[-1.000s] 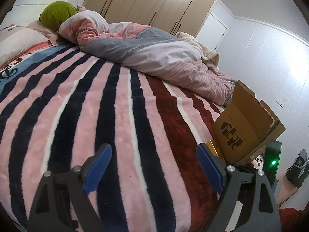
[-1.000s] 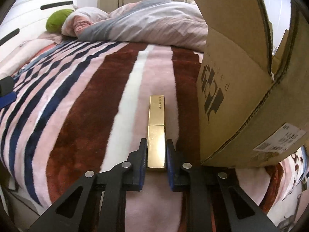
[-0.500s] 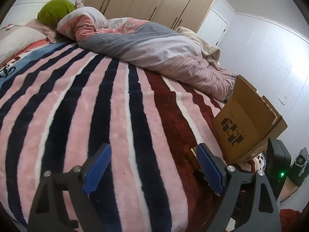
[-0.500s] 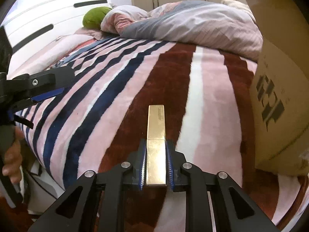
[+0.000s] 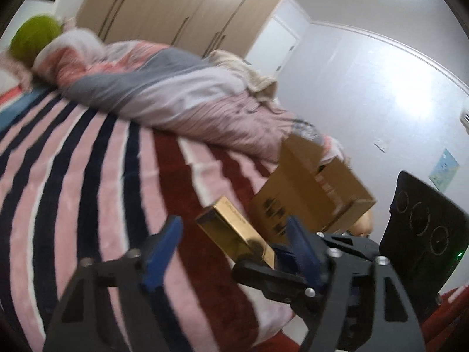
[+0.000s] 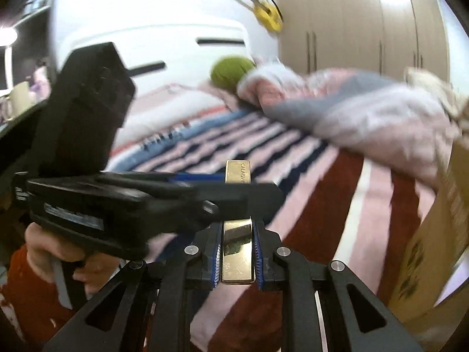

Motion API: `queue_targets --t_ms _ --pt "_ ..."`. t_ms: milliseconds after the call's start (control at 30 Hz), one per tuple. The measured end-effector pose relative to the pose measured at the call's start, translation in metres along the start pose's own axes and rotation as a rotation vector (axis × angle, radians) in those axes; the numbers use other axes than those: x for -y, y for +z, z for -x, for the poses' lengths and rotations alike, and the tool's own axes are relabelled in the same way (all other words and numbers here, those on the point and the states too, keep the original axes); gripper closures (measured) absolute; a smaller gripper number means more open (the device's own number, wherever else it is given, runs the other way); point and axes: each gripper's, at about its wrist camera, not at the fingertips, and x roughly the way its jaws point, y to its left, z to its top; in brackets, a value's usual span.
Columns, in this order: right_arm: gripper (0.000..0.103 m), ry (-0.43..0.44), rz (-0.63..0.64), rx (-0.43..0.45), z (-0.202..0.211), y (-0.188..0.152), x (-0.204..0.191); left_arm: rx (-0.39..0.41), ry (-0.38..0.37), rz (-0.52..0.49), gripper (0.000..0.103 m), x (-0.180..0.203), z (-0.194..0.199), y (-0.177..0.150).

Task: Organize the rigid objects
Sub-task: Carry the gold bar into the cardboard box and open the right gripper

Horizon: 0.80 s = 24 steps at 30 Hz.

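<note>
Right tool (image 6: 236, 256) clamped tight on the near end of a long gold box (image 6: 237, 246), blue pads pressed to both its sides. Held in the air above the striped blanket (image 6: 316, 193), the far end pointing toward the headboard. Lettering on that far end: "CALAISVIF", or close to it, cut off by the left tool (image 6: 187, 184) crossing in front. Left tool (image 5: 234, 243) spread wide, the gold box (image 5: 234, 230) lying slantwise between its fingers; touching or not, cannot tell. Faint print along the box's top edge here, too blurred to read. Just right of it, an open cardboard carton (image 5: 313, 193) standing on the bed, dark logo on its near face, smeared and unreadable; a label inside the flap, also illegible. Far across the blanket, a rumpled quilt (image 5: 164, 94) and a green cushion (image 5: 35, 38).
</note>
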Motion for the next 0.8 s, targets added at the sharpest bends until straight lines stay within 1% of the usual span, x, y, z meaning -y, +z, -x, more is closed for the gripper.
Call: queue_targets --t_ms 100,167,267,433,533,667,800 --pt "0.090 0.005 0.013 0.057 0.025 0.013 0.006 0.009 -0.033 -0.048 0.064 0.023 -0.001 0.017" --pt "0.090 -0.006 0.010 0.077 0.040 0.019 0.017 0.006 -0.053 -0.084 0.069 0.040 -0.006 0.028" --pt "0.090 -0.046 0.004 0.095 0.059 0.025 0.034 -0.001 -0.040 -0.176 0.070 0.074 -0.020 0.041" --pt "0.090 -0.113 -0.049 0.101 0.092 0.031 0.078 -0.045 -0.090 -0.242 0.070 0.117 -0.060 0.065" --pt "0.090 -0.152 -0.079 0.082 0.109 0.031 0.105 -0.077 -0.108 -0.280 0.070 0.141 -0.088 0.075" --pt "0.090 -0.185 -0.142 0.040 0.123 0.028 0.144 -0.143 -0.134 -0.292 0.070 0.163 -0.128 0.084" --pt "0.090 -0.208 -0.193 -0.032 0.127 0.020 0.179 -0.199 -0.125 -0.317 0.070 0.179 -0.162 0.086"
